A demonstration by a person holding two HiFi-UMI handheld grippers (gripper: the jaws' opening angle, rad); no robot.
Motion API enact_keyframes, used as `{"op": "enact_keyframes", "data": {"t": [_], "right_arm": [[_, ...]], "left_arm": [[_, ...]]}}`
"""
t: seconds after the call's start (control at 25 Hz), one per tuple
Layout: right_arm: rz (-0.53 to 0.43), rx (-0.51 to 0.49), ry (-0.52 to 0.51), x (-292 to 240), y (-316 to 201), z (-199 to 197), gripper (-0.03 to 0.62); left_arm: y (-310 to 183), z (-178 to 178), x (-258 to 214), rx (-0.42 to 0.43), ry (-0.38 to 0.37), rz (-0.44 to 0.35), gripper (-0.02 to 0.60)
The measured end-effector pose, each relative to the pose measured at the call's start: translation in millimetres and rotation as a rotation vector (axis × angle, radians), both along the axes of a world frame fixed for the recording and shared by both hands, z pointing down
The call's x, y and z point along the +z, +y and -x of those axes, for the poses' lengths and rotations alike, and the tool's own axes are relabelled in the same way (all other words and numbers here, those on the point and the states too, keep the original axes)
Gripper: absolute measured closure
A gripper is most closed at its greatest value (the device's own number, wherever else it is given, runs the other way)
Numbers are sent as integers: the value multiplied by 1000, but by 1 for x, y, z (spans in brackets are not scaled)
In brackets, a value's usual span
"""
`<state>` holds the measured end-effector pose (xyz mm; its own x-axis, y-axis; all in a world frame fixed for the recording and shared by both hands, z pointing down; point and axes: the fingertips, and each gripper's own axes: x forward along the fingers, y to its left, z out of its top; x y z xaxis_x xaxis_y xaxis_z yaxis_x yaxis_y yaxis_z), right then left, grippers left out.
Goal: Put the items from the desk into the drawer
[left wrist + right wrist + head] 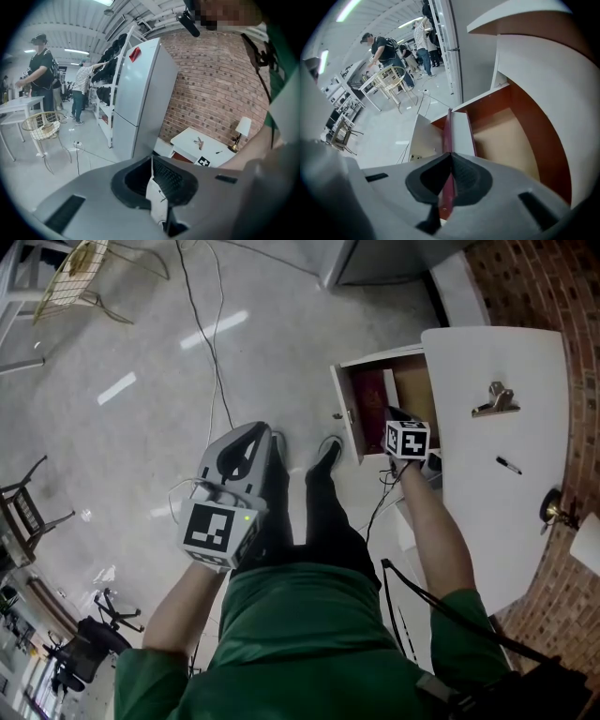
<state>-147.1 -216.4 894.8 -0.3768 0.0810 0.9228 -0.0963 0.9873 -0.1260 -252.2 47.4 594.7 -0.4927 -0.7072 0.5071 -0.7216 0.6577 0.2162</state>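
My right gripper [401, 423] is at the open drawer [342, 409] under the white desk [487, 512]. In the right gripper view its jaws [450, 157] are shut on a thin dark red book [447, 136]. The book stands on edge and reaches over the drawer's tan bottom [506, 145]. A binder clip [495, 399] and a black pen [508, 465] lie on the desk. My left gripper [255, 439] hangs over the floor to the left of my legs, away from the desk. Its jaws [152, 161] are shut, and I make out no object in them.
A small lamp [555, 510] stands at the desk's right edge by the brick wall. A white fridge [140, 93] stands beyond the desk. Cables [216, 362] run across the floor. A wire chair [80, 273] and people [40, 61] are farther off.
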Motion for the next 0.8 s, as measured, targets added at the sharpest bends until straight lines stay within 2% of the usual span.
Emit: {"op": "enact_keyframes", "data": {"t": [0.32, 0.72, 0.8], "right_arm": [[-107, -12, 34, 13, -25, 1, 573], [-146, 112, 102, 35, -64, -2, 556], [-172, 118, 103, 33, -63, -1, 482]], "left_arm": [[1, -2, 14, -9, 19, 8, 571], [18, -8, 31, -61, 76, 3, 571], [18, -10, 31, -66, 79, -3, 571]]}}
